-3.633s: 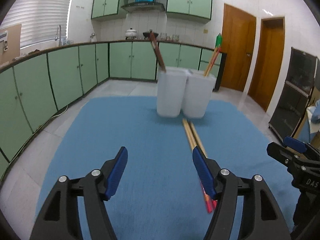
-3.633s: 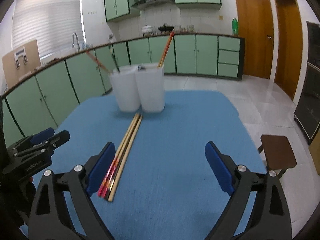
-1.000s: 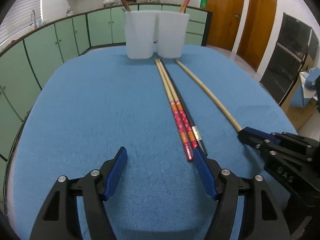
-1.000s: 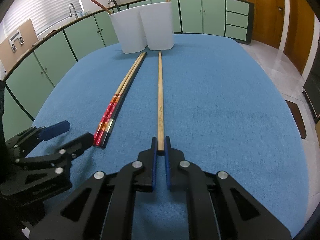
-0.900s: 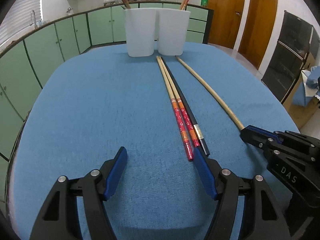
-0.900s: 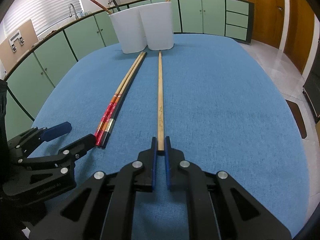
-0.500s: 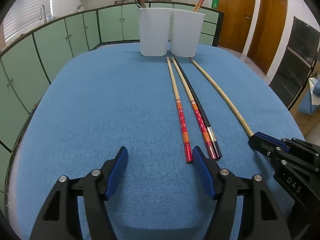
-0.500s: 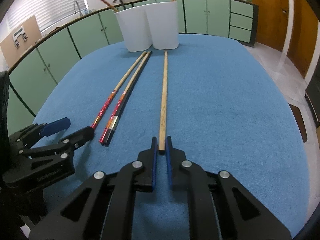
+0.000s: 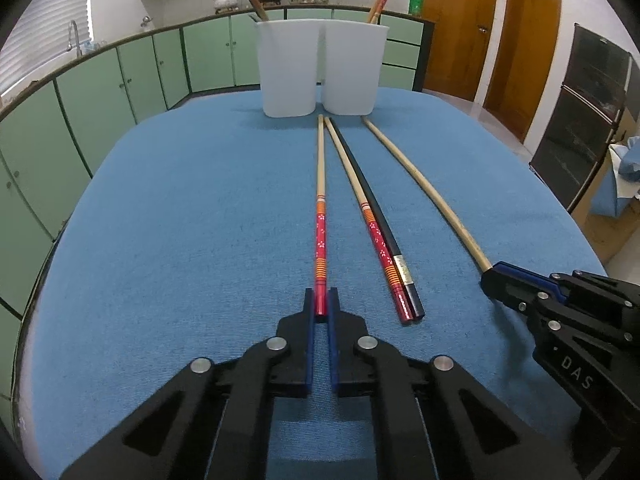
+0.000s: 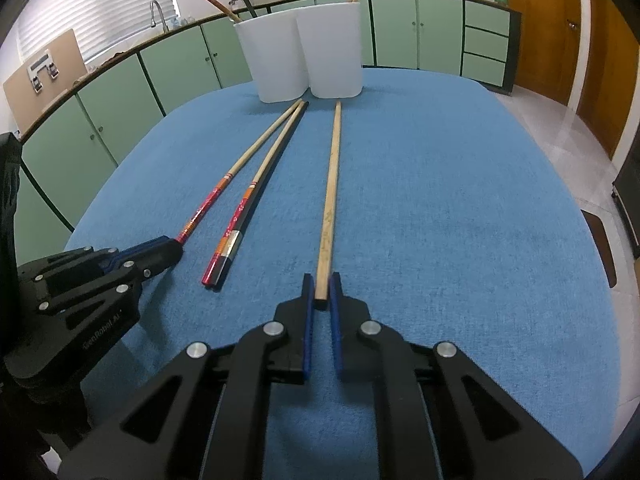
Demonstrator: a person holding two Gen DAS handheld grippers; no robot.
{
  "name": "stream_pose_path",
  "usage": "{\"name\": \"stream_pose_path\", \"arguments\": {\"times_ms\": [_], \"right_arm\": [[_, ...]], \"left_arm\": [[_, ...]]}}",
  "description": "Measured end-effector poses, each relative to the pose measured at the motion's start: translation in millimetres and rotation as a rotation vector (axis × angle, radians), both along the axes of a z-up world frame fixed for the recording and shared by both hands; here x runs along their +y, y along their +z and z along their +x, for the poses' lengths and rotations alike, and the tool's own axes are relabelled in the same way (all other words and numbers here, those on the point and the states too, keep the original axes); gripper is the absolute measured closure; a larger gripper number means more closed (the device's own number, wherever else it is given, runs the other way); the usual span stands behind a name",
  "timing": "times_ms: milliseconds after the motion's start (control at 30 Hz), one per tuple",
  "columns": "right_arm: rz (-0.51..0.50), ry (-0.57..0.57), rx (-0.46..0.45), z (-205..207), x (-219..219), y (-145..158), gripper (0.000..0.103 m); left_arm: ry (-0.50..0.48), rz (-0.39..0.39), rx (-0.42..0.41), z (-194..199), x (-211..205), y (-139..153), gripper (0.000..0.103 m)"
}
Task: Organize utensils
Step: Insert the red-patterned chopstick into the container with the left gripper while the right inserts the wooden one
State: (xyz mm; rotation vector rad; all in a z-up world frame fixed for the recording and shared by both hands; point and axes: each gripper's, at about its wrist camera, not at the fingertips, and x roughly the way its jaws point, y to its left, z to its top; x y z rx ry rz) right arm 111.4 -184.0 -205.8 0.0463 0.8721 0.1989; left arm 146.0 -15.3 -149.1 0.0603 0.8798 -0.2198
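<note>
My left gripper (image 9: 321,312) pinches the red-handled chopstick (image 9: 320,224) by its near end; the pair (image 9: 380,232) between lies loose on the blue cloth (image 9: 180,220). My right gripper (image 10: 321,300) grips the plain chopstick (image 10: 330,200). Both sticks point straight ahead at the white holders (image 9: 320,66).

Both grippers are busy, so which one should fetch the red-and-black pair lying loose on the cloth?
Neither is free: the left gripper pinches a red chopstick, the right gripper a plain one. The loose pair lies nearer the left.
</note>
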Motion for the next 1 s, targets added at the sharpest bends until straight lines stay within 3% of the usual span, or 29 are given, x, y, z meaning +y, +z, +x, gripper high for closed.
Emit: {"name": "stream_pose_path", "arguments": {"times_ms": [333,733,1000], "right_arm": [[0.003,-0.008,-0.073,-11.6,-6.1,26.1,0.097],[0.028,-0.002,-0.228,-18.9,-18.6,97.6,0.097],[0.060,0.031,-0.322,-11.1,-20.1,150.4,0.097]], "left_arm": [[0.010,-0.024,-0.113,-14.0,7.4,36.4,0.097],[0.010,-0.080,-0.317,-27.4,18.3,117.7,0.097],[-0.008,-0.101,-0.397,-22.2,21.7,154.5,0.097]]}}
